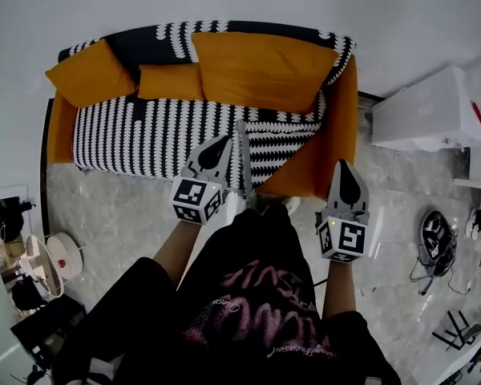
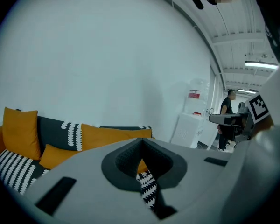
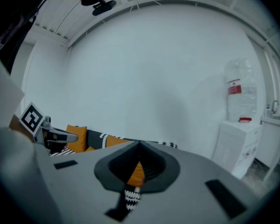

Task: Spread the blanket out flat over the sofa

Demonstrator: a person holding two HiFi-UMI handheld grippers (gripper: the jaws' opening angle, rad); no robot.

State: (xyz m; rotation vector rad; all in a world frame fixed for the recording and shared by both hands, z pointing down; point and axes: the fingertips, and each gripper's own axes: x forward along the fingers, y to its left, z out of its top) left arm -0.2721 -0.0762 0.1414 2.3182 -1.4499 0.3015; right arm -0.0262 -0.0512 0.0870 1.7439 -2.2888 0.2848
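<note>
Head view: black-and-white blanket (image 1: 144, 135) covers most of the sofa (image 1: 338, 127).
Likely soft, light cloth; best pinched at its rumpled edge near frame centre. Left gripper (image 1: 224, 139) and right gripper (image 1: 342, 165) fingers together, empty.

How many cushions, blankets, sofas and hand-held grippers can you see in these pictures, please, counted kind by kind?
orange cushions: 3
black-and-white blanket: 1
orange sofa: 1
grippers, the left gripper and the right gripper: 2
Total: 7
</note>
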